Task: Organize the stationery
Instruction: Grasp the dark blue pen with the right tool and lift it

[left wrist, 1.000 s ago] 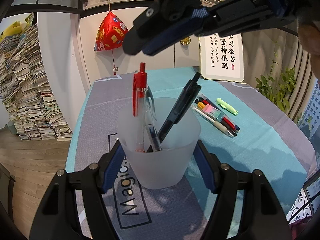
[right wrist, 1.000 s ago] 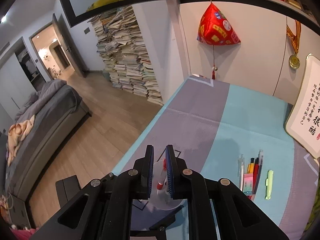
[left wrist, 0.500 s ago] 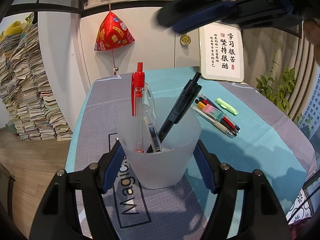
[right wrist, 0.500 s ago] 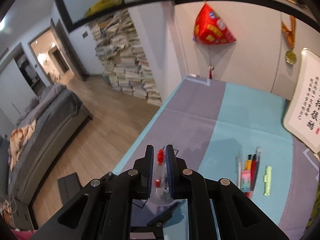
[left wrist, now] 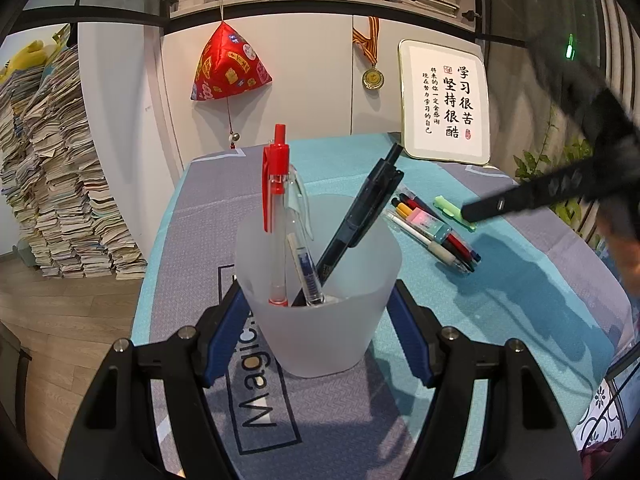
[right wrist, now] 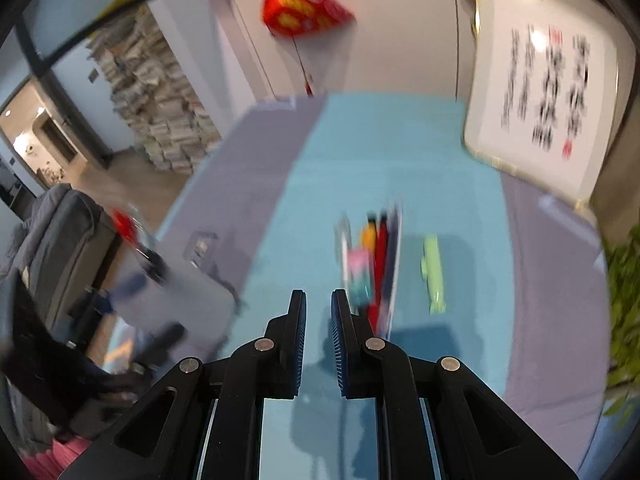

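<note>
Left wrist cam: we've got 3 pens in the frosted cup (left wrist: pixel 316 292), incl. the red pen (left wrist: pixel 276 216). The pen bundle (left wrist: pixel 434 230) and green highlighter (left wrist: pixel 450 207) remain on the table (left wrist: pixel 520 280). Left tool (left wrist: pixel 318 332) clamps the cup. Right tool (right wrist: pixel 319 320) is empty, fingers narrowly apart, above the table near the bundle.

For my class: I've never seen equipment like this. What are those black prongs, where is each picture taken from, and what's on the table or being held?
No robot: a person holds a hand-held gripper in each hand, each with a camera looking along its fingers. The left hand-held gripper is closed around a frosted cup containing a red pen, a clear pen and a black pen. The right hand-held gripper holds nothing, its fingers nearly together. More pens and a green highlighter lie on the table mat.
</note>
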{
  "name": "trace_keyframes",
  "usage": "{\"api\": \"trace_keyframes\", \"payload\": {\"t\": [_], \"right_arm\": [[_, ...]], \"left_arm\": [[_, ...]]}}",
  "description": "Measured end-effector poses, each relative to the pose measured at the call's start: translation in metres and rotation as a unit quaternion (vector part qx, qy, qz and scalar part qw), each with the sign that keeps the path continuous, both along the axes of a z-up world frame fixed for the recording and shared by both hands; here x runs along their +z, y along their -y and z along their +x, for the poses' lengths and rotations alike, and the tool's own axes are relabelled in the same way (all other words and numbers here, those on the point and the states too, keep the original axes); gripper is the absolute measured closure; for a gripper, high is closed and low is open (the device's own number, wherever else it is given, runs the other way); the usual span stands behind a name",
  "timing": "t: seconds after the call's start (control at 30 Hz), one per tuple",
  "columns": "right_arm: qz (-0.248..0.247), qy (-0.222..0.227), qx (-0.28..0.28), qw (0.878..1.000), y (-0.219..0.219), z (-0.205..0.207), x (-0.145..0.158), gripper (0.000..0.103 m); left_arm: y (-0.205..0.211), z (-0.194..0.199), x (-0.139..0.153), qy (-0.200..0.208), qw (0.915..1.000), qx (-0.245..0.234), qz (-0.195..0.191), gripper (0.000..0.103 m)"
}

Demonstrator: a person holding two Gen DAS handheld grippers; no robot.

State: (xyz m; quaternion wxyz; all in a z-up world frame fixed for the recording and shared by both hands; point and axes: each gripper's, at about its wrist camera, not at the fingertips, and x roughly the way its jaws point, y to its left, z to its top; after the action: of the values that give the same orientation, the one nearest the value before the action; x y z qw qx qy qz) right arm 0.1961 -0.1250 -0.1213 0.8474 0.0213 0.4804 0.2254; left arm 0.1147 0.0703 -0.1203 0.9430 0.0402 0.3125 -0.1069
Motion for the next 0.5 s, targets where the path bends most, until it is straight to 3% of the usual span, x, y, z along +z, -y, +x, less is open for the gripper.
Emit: {"api": "trace_keyframes", "payload": {"t": [0.2,0.5], "right_arm": [[-0.019,-0.011,-0.043,0.999,0.014,0.009,-0.024,0.090],[-0.003,-0.033,-0.052,0.998,0.023,0.020,-0.043,0.090]], "left_arm": [[-0.001,-0.001,0.000,0.000,1.0000,0.001,0.000,0.034],[-0.001,-0.001,0.000,-0.001,1.0000,0.000,0.000,0.034]]}}
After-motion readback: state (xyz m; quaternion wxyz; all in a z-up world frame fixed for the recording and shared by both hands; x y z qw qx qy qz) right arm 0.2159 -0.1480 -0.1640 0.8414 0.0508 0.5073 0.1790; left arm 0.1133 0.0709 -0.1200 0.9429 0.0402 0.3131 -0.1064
